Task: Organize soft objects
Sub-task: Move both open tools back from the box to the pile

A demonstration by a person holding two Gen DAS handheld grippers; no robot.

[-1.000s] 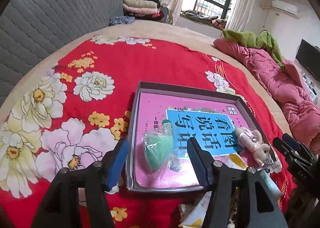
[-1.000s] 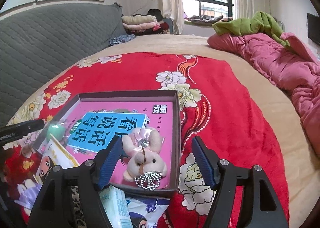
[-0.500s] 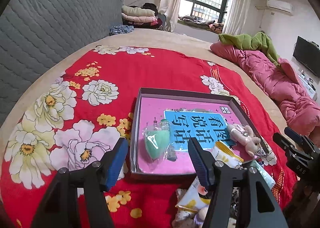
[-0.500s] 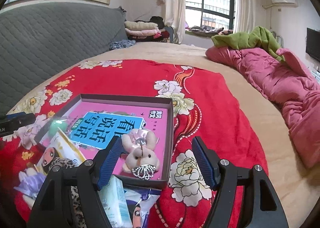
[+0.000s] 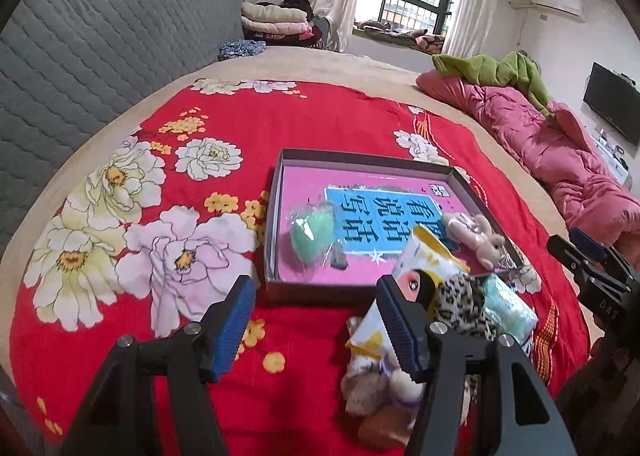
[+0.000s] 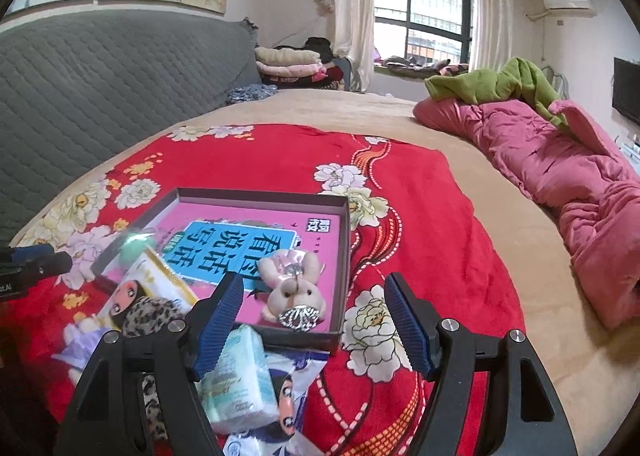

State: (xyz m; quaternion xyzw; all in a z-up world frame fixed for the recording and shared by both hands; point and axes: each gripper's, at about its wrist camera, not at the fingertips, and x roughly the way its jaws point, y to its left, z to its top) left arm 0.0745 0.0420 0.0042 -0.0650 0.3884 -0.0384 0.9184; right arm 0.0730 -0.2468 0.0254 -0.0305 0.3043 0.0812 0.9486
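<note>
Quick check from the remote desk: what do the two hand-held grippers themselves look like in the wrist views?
Both match. The left hand-held gripper and the right hand-held gripper each have two black angular plastic arms with silver screw heads, ending in blue ribbed pads. In the left view, the right one's side bears white lettering, too small to read. No cables, sleeves or hands show.

My left gripper (image 5: pixel 316 324) hangs above the near edge of the box (image 5: pixel 280 192), tilted steeply down, jaws wide, nothing between the blue pads. My right gripper (image 6: pixel 312 326) hangs over the box's near right corner, angled down less steeply, jaws wider, pads bare. From the left camera, the right gripper's tip shows off the box's right side.
</note>
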